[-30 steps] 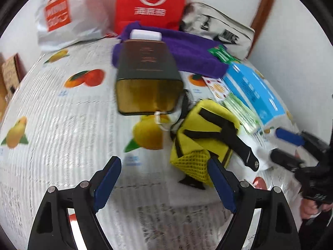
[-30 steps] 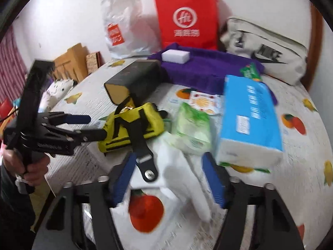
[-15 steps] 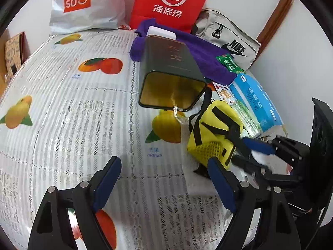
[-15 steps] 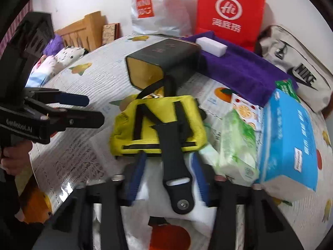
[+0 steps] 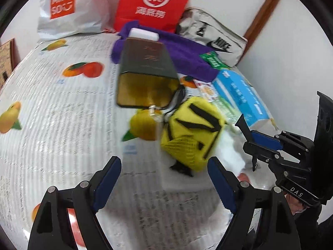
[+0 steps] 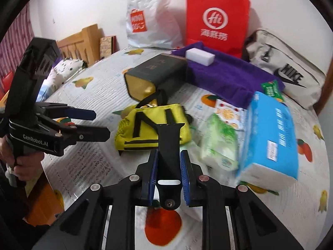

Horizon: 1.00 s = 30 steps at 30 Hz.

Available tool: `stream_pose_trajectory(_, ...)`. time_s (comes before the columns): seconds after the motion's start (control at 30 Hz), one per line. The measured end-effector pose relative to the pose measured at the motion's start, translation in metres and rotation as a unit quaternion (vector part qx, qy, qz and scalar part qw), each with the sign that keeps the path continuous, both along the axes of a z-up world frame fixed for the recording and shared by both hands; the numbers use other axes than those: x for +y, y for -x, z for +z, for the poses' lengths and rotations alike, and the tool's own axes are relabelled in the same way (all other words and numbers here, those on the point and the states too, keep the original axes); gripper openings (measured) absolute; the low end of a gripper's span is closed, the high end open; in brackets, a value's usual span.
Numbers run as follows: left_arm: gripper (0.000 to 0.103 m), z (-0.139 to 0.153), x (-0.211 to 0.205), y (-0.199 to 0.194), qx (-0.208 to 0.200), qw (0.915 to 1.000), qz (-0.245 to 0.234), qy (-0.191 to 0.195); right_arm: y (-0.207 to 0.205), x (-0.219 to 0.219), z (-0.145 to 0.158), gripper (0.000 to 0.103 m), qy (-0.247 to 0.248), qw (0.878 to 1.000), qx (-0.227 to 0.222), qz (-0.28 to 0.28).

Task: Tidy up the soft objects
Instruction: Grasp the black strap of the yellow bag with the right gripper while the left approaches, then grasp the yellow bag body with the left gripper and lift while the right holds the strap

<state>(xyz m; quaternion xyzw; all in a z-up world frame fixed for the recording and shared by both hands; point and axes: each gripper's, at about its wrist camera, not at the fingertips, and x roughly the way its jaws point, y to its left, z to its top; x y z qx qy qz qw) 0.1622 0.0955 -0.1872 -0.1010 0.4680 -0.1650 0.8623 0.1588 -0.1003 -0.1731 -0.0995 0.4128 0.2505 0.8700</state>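
We count one yellow pouch (image 6: 154, 125) on the counter (image 6: 87, 162), its one black strap (image 6: 168, 156) clamped in the right gripper (image 6: 168, 179), whose jaws have just been closing. The left gripper (image 5: 164, 185) hovers, jaws wide and empty.

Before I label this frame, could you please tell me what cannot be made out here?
- Inside of the dark box: both views blurred, contents unclear.
- Far end of the purple towel: hidden behind the white block.
- What lies under the yellow bag: covered by it.
- Right gripper on the black strap: left view blurred.
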Motion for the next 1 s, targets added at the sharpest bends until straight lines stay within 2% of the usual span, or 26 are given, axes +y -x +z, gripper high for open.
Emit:
stream_pose_trajectory(0.23, 0.087, 0.002, -0.037, -0.013, -0.010, 0.9984, -0.052, -0.019, 0.009, -0.035, 0.009, 0.021, -0.007, 0.999, -0.009, -0.047)
stream_pose_trajectory(0.37, 0.087, 0.001, -0.056, -0.023, -0.023, 0.9946, -0.073, -0.069, 0.013, -0.056, 0.007, 0.021, -0.014, 0.997, -0.004, -0.072)
stream_pose_trajectory(0.5, 0.088, -0.004, -0.068, -0.036, -0.017, 0.9917, -0.095, -0.085, 0.018, -0.074, 0.003, 0.021, -0.017, 0.996, 0.004, -0.091)
stream_pose_trajectory(0.7, 0.088, -0.016, -0.084, -0.044, -0.011, 0.9849, -0.113, -0.130, 0.021, -0.091, 0.001, 0.021, -0.024, 0.994, 0.010, -0.104)
stream_pose_trajectory(0.77, 0.087, -0.015, -0.084, -0.043, -0.018, 0.9857, -0.111, -0.126, 0.022, -0.095, -0.002, 0.021, -0.019, 0.994, 0.012, -0.110)
stream_pose_trajectory(0.9, 0.078, -0.011, -0.079, -0.040, -0.034, 0.9877, -0.099, -0.116, 0.020, -0.107, -0.012, 0.021, -0.016, 0.991, 0.026, -0.128)
stream_pose_trajectory(1.0, 0.077, -0.006, -0.076, -0.036, -0.040, 0.9892, -0.092, -0.107, 0.018, -0.115, -0.019, 0.021, -0.010, 0.989, 0.036, -0.142)
